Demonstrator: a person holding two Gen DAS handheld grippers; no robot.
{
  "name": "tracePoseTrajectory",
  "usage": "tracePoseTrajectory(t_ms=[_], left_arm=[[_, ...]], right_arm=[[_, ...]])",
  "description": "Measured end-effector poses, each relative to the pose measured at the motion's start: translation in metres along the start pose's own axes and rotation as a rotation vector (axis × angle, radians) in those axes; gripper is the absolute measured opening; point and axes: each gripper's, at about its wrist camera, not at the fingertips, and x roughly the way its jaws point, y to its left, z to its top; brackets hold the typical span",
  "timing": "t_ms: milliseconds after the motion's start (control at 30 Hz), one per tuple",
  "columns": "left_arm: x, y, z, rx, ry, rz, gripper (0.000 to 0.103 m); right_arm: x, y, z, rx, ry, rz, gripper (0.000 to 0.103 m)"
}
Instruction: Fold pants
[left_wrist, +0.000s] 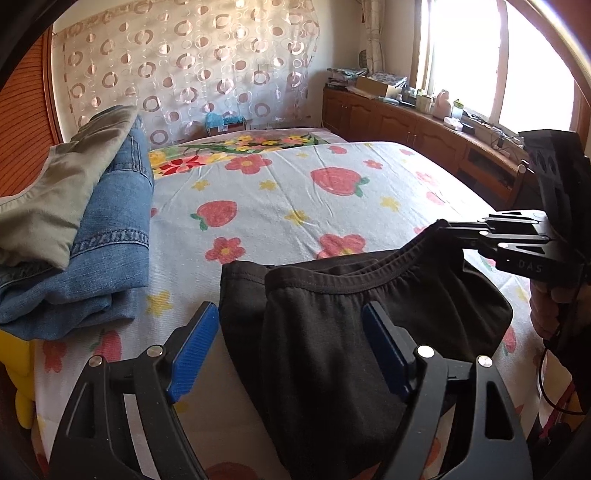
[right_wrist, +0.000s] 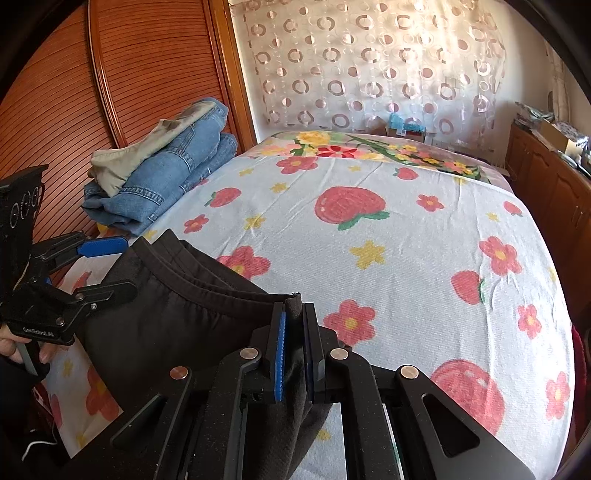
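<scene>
Dark brown pants (left_wrist: 351, 314) with an elastic waistband hang at the near edge of the bed, also in the right wrist view (right_wrist: 177, 314). My left gripper (left_wrist: 291, 328) is open, its blue pads (left_wrist: 195, 347) on either side of the left end of the waistband. It shows in the right wrist view (right_wrist: 118, 266) at the left. My right gripper (right_wrist: 294, 314) is shut on the right end of the waistband and holds it up. It shows in the left wrist view (left_wrist: 448, 225) at the right.
A bed (right_wrist: 406, 258) with a strawberry and flower sheet lies ahead. Folded jeans (left_wrist: 107, 236) with an olive garment (left_wrist: 62, 184) on top sit at the bed's left. A wooden cabinet (left_wrist: 424, 125) runs along the right under the window.
</scene>
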Motion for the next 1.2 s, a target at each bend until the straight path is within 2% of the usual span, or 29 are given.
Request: tracePoseTrajectory(t_ms=[67, 167, 233, 333, 367, 400, 767, 1067, 1133, 1200], left_arm=[[0.0, 0.0, 0.0, -0.001, 0.001, 0.001, 0.081], [0.001, 0.001, 0.0, -0.007, 0.003, 0.001, 0.081], [0.0, 0.002, 0.0, -0.014, 0.005, -0.001, 0.081], [0.002, 0.005, -0.001, -0.032, 0.012, -0.007, 0.081], [0.002, 0.007, -0.001, -0.038, 0.012, -0.009, 0.081], [0.002, 0.008, -0.001, -0.045, 0.013, -0.01, 0.081], [0.006, 0.024, 0.001, -0.094, 0.021, -0.001, 0.081], [0.028, 0.035, 0.007, -0.123, 0.061, -0.036, 0.08], [0.03, 0.036, 0.008, -0.12, 0.065, -0.043, 0.076], [0.033, 0.036, 0.009, -0.118, 0.069, -0.06, 0.067]], right_arm=[[-0.003, 0.0, 0.0, 0.001, -0.004, -0.001, 0.007], [-0.01, 0.001, -0.002, -0.002, -0.011, -0.023, 0.019], [-0.016, 0.001, -0.004, -0.002, -0.018, -0.035, 0.021], [-0.026, 0.001, -0.009, 0.005, -0.022, -0.033, 0.039], [-0.028, 0.0, -0.011, 0.008, -0.025, -0.032, 0.048], [-0.031, 0.0, -0.014, 0.011, -0.027, -0.03, 0.052], [-0.049, -0.008, -0.038, 0.056, 0.017, -0.05, 0.052], [-0.039, -0.005, -0.033, 0.069, 0.037, -0.041, 0.052], [-0.033, -0.006, -0.028, 0.07, 0.042, -0.043, 0.052], [-0.028, -0.007, -0.024, 0.068, 0.044, -0.052, 0.052]])
